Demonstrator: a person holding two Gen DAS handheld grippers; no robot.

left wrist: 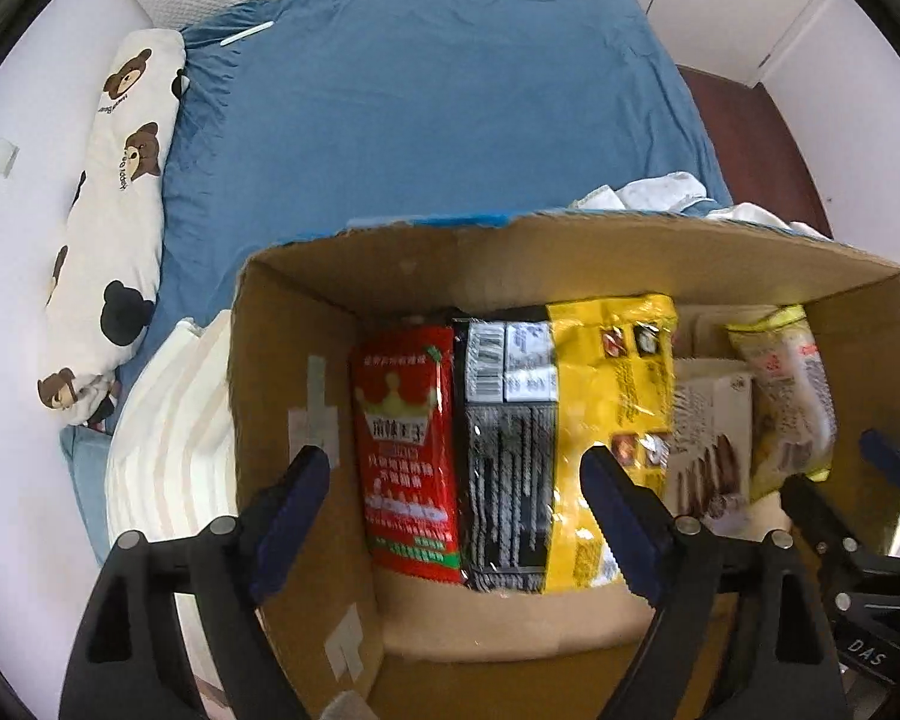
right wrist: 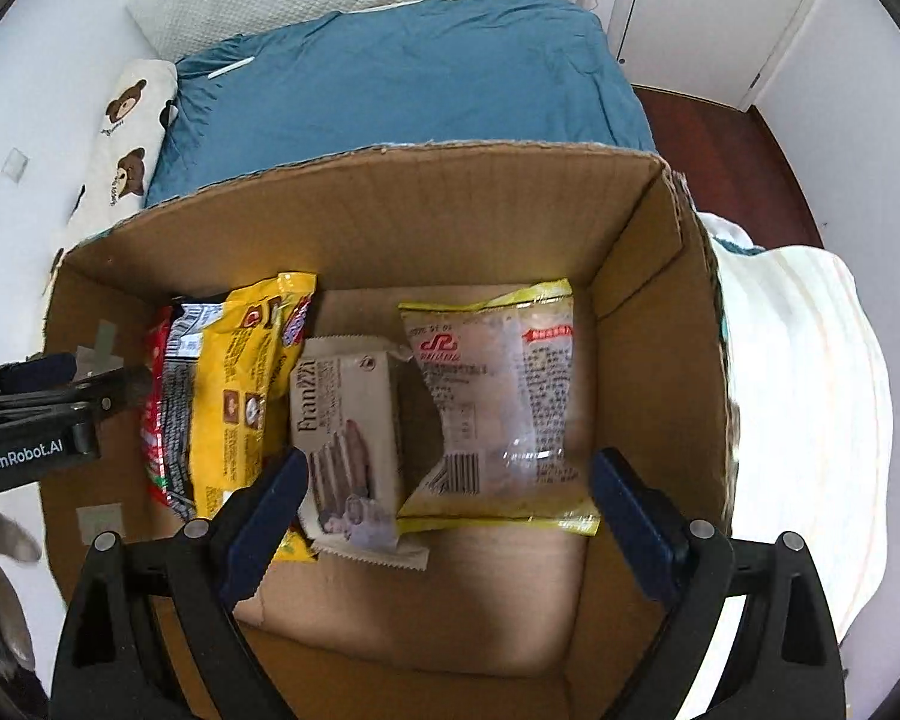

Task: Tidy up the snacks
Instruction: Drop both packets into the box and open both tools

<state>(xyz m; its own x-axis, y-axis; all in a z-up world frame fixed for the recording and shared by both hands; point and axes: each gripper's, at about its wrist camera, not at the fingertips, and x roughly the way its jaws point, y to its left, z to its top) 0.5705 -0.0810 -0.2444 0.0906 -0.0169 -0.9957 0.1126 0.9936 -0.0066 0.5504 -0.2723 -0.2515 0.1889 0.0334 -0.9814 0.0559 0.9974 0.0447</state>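
In the left wrist view, the left tool is seen pointing down into an open cardboard box set on a bed with a blue sheet. Its jaws are spread wide and nothing is gripped between them. Below them, 3 snacks are packed side by side on the box floor — a red packet, a black packet and a yellow bag. Further right, a beige wafer box and a clear-fronted yellow-edged bag are seen, with part of the right tool above them. A bear-print pillow is laid along the bed's left edge.

In the right wrist view, the right tool is held wide over the same cardboard box, and nothing is clamped. The beige wafer box and the clear-fronted bag are lying just beside each other between its fingers, on the floor of the box. The yellow bag is seen to their left — over the black and red packets.
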